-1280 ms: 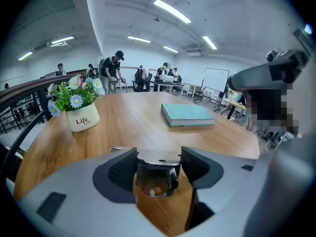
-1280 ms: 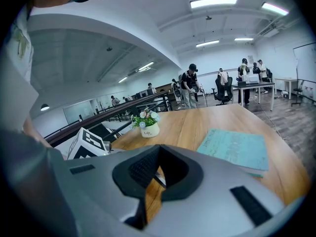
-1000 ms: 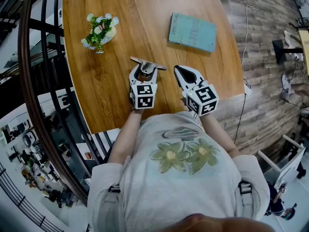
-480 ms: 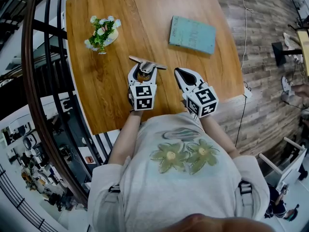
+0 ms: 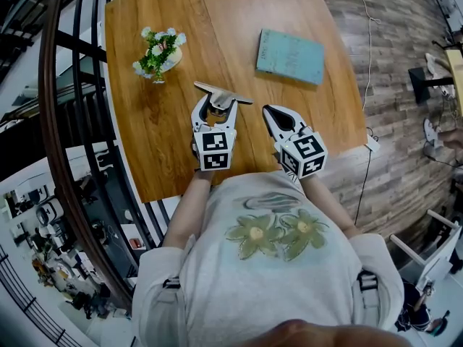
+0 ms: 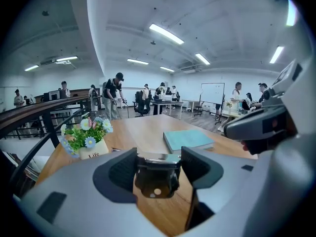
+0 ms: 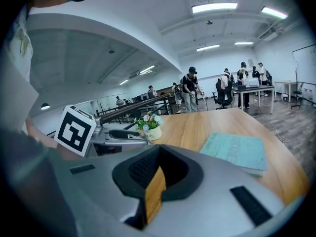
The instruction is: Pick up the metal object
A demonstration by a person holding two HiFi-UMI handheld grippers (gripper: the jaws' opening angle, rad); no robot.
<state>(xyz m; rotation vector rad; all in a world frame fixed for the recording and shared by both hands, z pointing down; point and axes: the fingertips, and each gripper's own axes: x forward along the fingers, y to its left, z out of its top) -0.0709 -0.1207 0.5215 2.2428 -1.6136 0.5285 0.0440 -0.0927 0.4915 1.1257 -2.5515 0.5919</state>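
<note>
Wooden counter [image 5: 166, 121] carries a teal book [image 5: 290, 55] and a small flower pot [image 5: 159, 53]. Right hand-held gripper [image 5: 270, 111] has its jaws together, empty. Beside it, left hand-held gripper [image 5: 215, 105] is clamped on the metal object [image 5: 235, 97] over the counter's near half.

The shiny metal object [image 6: 157, 176], a small-holed bracket, sits clamped between the fingers [image 6: 118, 171] of the left gripper [image 5: 217, 108], its flat top bar jutting sideways past them.

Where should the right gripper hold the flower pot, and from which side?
Grip the flower pot on its wall, below the flowers, level from the near side. It stands upright and flowers cover its top, so coming from above would likely crush them. The right gripper must open first.
</note>
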